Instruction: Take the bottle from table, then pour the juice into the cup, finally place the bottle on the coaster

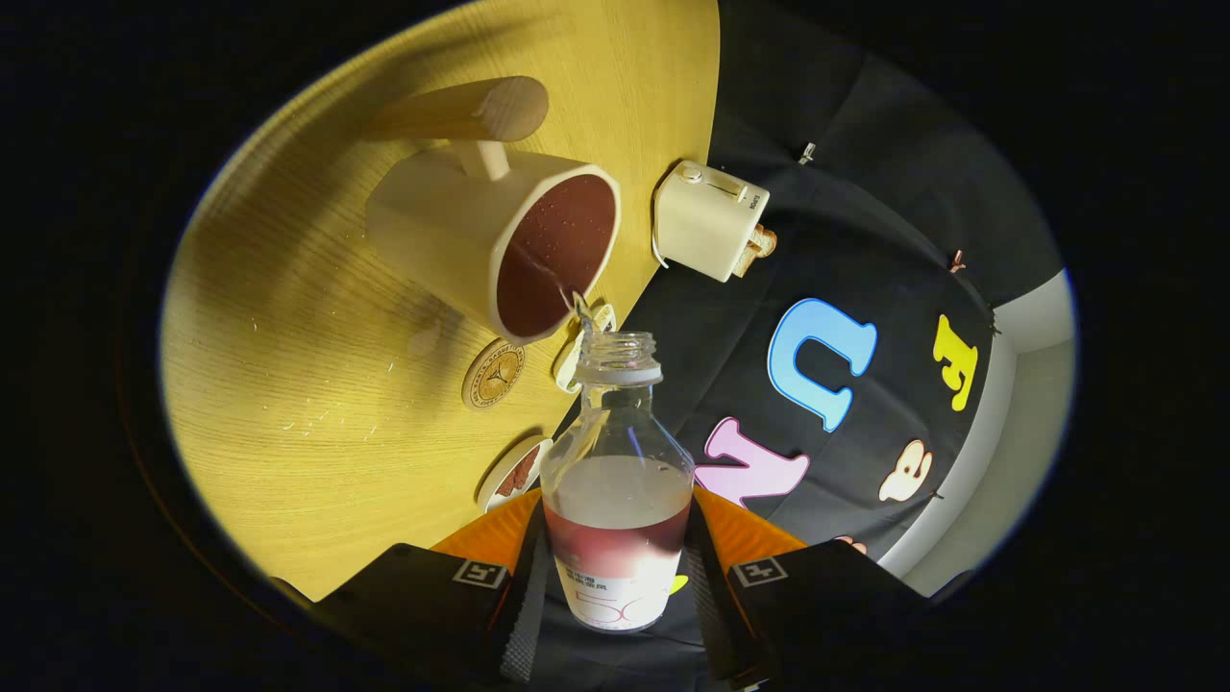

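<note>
Our gripper grasps the bottle between its 2 fingers, tilted, juice streaming from its mouth into the cup just beyond.

Gripper fingers clamp both sides of the clear glass bottle with red juice, so no gap is left between them. Bottle neck touches or nearly touches the rim of the cream cup with a long wooden handle, blocking the way straight ahead. Round wooden coaster lies just beside the cup's base, top bare. White bottle cap sits by the neck. Small white dish crowds the table edge near the left finger. Cream boxy toaster stands beyond the cup. Yellow wooden table is open on the coaster's far side.
</note>
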Available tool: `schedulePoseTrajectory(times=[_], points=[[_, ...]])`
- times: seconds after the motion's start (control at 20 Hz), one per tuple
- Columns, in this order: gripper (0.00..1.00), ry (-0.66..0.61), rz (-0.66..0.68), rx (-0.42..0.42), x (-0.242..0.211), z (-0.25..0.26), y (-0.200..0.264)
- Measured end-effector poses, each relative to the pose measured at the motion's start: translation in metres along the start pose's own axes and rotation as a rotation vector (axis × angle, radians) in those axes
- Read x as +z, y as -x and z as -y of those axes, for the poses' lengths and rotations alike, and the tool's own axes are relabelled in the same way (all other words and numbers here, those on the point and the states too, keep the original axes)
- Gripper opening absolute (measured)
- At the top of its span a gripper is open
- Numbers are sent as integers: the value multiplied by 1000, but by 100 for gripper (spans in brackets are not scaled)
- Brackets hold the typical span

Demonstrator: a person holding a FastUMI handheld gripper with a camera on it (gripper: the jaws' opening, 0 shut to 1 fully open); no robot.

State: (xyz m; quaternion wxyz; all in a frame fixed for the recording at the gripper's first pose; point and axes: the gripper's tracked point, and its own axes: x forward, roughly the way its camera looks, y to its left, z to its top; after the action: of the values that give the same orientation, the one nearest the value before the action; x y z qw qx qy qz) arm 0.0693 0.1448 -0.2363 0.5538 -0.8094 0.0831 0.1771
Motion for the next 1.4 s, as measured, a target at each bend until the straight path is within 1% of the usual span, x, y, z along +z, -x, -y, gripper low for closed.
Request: schedulePoseTrajectory(times=[0.35,0.9,1.4], points=[[69,72,23,-11,6,5,0],[69,186,82,-51,16,15,1],[69,204,97,-41,18,14,1]])
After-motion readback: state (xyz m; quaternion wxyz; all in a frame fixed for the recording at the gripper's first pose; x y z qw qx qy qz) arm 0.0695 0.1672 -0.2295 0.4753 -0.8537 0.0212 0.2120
